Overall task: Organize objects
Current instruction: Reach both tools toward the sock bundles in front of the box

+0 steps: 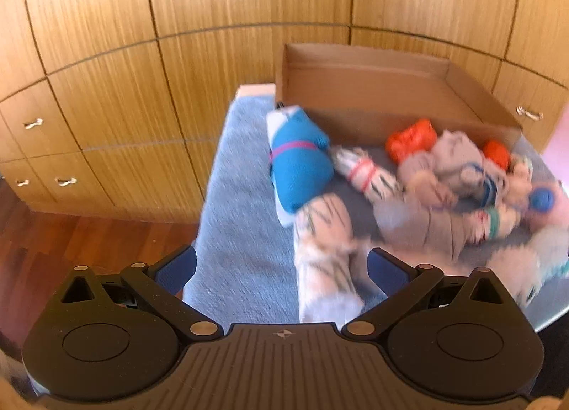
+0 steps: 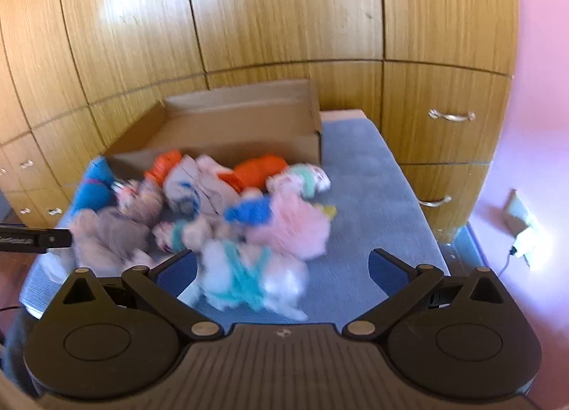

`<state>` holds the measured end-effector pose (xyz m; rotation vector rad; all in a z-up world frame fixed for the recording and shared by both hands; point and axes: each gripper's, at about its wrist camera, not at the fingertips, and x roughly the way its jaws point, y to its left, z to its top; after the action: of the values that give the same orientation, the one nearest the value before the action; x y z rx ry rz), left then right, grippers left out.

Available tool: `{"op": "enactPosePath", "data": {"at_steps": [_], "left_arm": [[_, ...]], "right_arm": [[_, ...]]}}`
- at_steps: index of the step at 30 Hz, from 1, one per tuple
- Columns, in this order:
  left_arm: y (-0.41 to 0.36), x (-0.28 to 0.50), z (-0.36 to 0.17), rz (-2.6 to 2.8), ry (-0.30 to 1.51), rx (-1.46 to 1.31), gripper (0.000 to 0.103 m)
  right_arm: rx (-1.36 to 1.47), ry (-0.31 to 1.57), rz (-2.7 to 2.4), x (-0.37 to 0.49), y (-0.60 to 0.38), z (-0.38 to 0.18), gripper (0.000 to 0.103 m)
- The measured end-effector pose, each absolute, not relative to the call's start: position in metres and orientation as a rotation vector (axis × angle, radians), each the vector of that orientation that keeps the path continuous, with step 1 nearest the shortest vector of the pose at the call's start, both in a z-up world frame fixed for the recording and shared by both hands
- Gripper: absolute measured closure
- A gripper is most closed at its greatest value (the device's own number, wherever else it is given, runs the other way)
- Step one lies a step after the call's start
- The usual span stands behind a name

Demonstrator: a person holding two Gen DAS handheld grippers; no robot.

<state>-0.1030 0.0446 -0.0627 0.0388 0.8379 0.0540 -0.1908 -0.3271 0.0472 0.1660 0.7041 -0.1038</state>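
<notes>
Both views are motion-blurred. The left tool [image 1: 281, 267] is spread wide, its blue fingers [image 1: 176, 267] apart and empty; a pale striped sock bundle [image 1: 323, 250] lies between them on the blue-covered table [image 1: 234, 196]. Just ahead of that sits a blue sock roll [image 1: 298, 168], and ahead to the right a heap of bundled socks [image 1: 455, 189] lies in front of an open cardboard box [image 1: 373, 90].

The right tool [image 2: 281, 267] is also spread, gripping nothing. A white bundle with teal stripes [image 2: 249, 282] lies between its fingers, toward the left one, with a pink fluffy bundle [image 2: 295, 228] just ahead. The box [image 2: 242, 118] stands beyond the heap.
</notes>
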Motion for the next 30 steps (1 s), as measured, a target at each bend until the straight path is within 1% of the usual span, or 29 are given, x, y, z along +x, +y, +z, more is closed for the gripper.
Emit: {"op": "enactPosePath", "data": {"at_steps": [3, 12, 18, 21, 23, 25, 26, 28, 29, 30], "left_arm": [[0.045, -0.106, -0.07, 0.062, 0.836, 0.066, 0.001], [0.047, -0.104, -0.076, 0.048, 0.822, 0.082, 0.001], [0.036, -0.104, -0.079, 0.039, 0.786, 0.164, 0.005], [0.034, -0.101, -0.08, 0.019, 0.787, 0.17, 0.012], [0.034, -0.1, -0.08, 0.012, 0.787, 0.165, 0.013], [0.034, -0.1, -0.081, -0.008, 0.783, 0.154, 0.024], [0.034, -0.1, -0.081, -0.019, 0.783, 0.148, 0.026], [0.032, -0.099, -0.083, -0.036, 0.795, 0.141, 0.036], [0.032, -0.099, -0.084, -0.045, 0.793, 0.137, 0.038], [0.031, -0.1, -0.083, -0.057, 0.791, 0.134, 0.045]], "right_arm": [[0.187, 0.714, -0.108, -0.187, -0.327, 0.039, 0.001], [0.241, 0.704, -0.088, -0.18, -0.324, 0.038, 0.001], [0.252, 0.74, -0.11, -0.179, -0.319, 0.026, 0.001], [0.287, 0.738, -0.136, -0.18, -0.321, 0.025, 0.001], [0.302, 0.742, -0.151, -0.181, -0.322, 0.024, 0.002], [0.298, 0.736, -0.166, -0.182, -0.319, 0.023, 0.004], [0.296, 0.735, -0.169, -0.182, -0.318, 0.022, 0.006], [0.305, 0.73, -0.165, -0.182, -0.318, 0.022, 0.012], [0.308, 0.73, -0.163, -0.181, -0.317, 0.022, 0.014], [0.312, 0.729, -0.16, -0.181, -0.317, 0.022, 0.021]]}}
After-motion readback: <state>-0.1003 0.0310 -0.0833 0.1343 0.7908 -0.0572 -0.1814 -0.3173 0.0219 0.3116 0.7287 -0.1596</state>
